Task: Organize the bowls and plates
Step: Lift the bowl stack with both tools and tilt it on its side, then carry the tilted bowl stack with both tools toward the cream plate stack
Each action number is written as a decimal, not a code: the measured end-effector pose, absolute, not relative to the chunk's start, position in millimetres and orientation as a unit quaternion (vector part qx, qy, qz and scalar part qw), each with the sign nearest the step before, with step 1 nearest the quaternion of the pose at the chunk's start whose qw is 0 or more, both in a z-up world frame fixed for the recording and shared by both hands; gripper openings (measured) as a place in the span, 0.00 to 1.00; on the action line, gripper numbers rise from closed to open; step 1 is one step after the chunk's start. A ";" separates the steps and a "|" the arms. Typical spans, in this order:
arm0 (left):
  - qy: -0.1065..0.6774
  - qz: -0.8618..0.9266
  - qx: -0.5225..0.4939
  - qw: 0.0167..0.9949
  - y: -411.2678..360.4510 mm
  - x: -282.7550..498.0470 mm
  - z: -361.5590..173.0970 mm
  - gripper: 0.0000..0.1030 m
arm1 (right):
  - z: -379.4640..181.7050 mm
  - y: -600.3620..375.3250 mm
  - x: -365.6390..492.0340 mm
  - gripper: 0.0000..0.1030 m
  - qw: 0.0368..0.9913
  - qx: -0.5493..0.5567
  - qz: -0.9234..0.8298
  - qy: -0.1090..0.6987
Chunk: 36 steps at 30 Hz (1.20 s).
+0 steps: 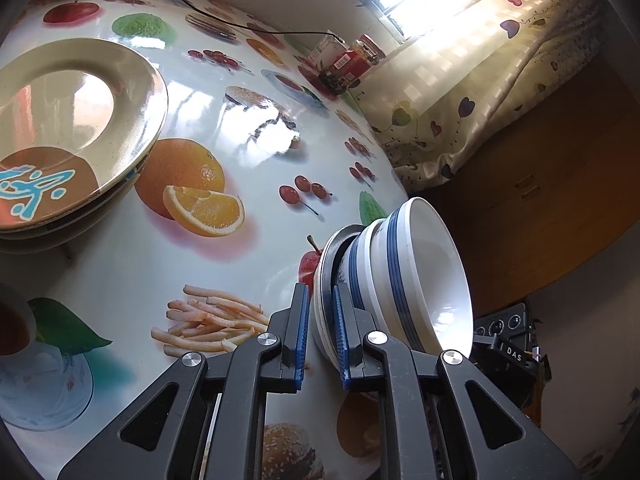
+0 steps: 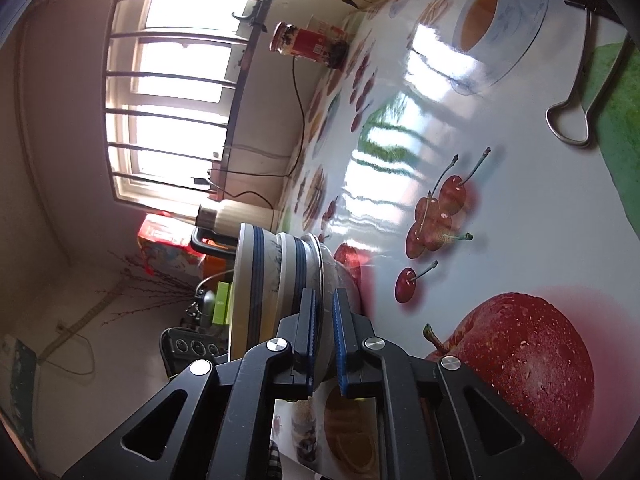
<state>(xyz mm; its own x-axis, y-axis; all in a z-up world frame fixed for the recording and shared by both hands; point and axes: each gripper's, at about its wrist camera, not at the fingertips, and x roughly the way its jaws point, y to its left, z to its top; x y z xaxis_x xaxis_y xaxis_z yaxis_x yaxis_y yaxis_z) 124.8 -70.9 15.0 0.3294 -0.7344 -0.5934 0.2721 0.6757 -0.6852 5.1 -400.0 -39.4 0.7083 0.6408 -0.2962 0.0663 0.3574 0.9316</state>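
Note:
Three nested bowls [image 1: 420, 272] stand at the edge of the fruit-print table [image 1: 132, 280]: two white ones with blue bands inside a plain pale bottom bowl [image 1: 320, 276]. My left gripper [image 1: 320, 294] is shut on that bottom bowl's rim, one blue pad on each side of it. From the opposite side, my right gripper [image 2: 325, 296] is shut on the rim of the same bottom bowl [image 2: 326, 264], with the banded bowls [image 2: 256, 280] to its left. A stack of beige plates [image 1: 80, 120] sits apart at the left.
A jar and a red packet [image 1: 352, 62] stand at the table's far edge near the window; the jar [image 2: 308, 44] shows in the right wrist view too. A black cord [image 1: 240, 26] crosses the table. A metal clip [image 2: 570, 120] holds the cloth. A black device [image 1: 508, 344] sits beyond the table edge.

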 end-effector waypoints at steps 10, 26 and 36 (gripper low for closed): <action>0.477 -0.326 -0.247 0.778 -70.5 125.2 13.7 0.09 | -35.5 -396.6 5.4 0.11 0.760 0.529 0.176 0.333; 0.476 -0.326 -0.247 0.779 -71.6 125.7 14.3 0.06 | -36.0 -396.3 7.8 0.07 0.757 0.536 0.185 0.324; 0.474 -0.323 -0.241 0.783 -71.5 126.8 14.5 0.06 | -33.7 -395.0 8.4 0.07 0.762 0.529 0.183 0.326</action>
<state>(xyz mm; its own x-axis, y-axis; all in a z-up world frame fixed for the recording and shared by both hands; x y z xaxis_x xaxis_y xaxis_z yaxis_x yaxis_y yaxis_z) 126.8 -71.5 14.5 0.3413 -0.7338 -0.5874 0.2772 0.6757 -0.6831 8.4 -395.0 -33.7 0.7211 0.6232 -0.3027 0.0656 0.3735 0.9253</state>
